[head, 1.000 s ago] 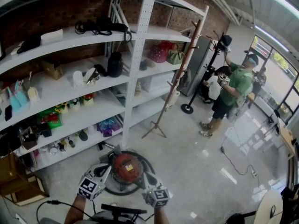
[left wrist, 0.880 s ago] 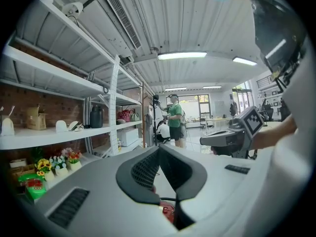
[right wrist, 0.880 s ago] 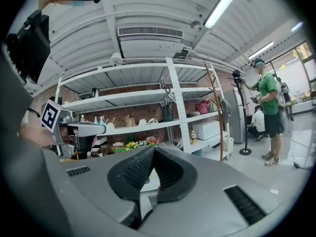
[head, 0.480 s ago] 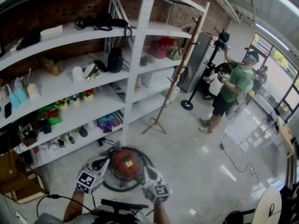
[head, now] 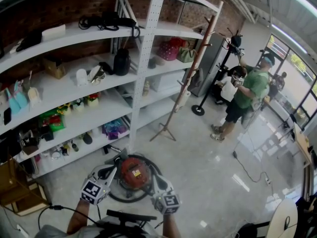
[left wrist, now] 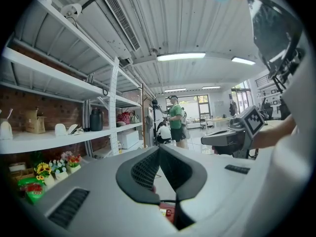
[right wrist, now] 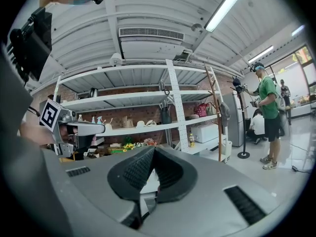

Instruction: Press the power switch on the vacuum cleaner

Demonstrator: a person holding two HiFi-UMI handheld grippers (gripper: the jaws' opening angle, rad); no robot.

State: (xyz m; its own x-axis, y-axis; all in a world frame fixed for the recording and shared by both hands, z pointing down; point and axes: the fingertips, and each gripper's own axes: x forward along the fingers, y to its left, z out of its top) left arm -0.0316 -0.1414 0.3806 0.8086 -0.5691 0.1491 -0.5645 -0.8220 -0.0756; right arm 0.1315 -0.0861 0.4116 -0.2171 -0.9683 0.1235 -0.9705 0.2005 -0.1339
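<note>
The vacuum cleaner is a round red canister with a black hose looped round it, standing on the floor by the shelf post. My left gripper hangs over its left edge and my right gripper over its right edge. Both are shut with nothing between the jaws. In the left gripper view the left gripper has its pads meeting at the tips, and a bit of the red vacuum cleaner shows through the gap below. The right gripper looks the same in its own view. I cannot make out the power switch.
White shelving full of small items stands behind the vacuum. A wooden coat stand and a person in a green shirt at a black stand are further right. A cable trails over the floor. A wooden crate sits at lower left.
Both grippers stay over the vacuum cleaner, nearly still. The head view has shifted slightly, so the vacuum sits a little higher in the frame.
</note>
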